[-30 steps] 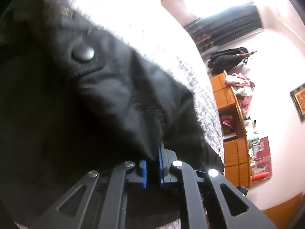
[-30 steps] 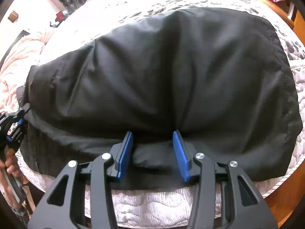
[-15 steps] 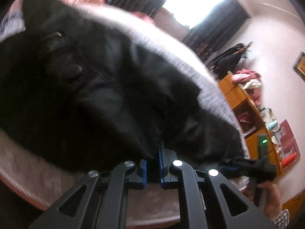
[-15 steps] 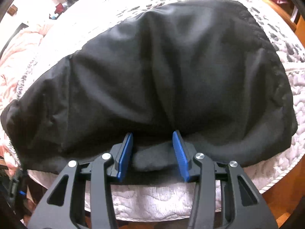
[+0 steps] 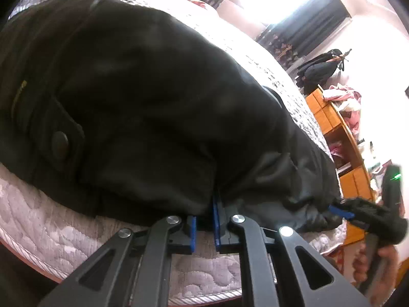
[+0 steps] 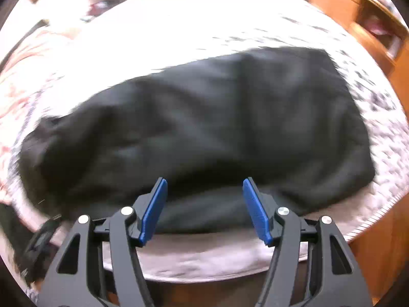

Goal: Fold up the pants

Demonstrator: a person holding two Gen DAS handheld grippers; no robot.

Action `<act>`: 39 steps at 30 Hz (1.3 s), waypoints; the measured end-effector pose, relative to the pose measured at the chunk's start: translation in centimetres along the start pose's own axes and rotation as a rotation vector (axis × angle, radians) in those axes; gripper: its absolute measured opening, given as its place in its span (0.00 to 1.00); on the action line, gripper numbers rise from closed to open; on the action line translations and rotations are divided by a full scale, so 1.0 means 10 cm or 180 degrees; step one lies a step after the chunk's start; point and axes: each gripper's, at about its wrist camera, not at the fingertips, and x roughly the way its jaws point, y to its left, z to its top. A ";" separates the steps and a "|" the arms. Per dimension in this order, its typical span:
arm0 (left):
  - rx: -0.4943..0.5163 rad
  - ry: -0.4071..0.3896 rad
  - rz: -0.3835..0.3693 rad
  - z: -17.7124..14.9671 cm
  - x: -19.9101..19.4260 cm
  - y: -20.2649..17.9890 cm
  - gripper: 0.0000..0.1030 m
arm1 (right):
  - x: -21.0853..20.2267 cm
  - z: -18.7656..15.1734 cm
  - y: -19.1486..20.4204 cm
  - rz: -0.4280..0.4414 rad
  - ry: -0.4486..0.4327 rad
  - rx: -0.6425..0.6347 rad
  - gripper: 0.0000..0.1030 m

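While the left hand-held gripper (image 5: 204, 226) stays clenched on the black pants (image 6: 204, 128) on the bed (image 6: 230, 25), the right hand-held gripper (image 6: 204, 207) has just opened, released above the near hem; lower the pinched edge flat before letting go.

free: bare quilt strip along my near bed (image 6: 204, 258) edge | blocked: pants (image 6: 204, 133) cover the middle | right: wooden shelf (image 6: 363, 23) beside bed

Home bedroom: quilted mattress (image 5: 64, 230), wooden shelves (image 5: 340, 133), curtained window (image 5: 314, 23).
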 end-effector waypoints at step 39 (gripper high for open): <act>-0.1857 0.0352 -0.0546 0.49 -0.39 1.62 0.21 | 0.68 -0.24 0.76 -0.0214 0.0320 -0.0654 0.65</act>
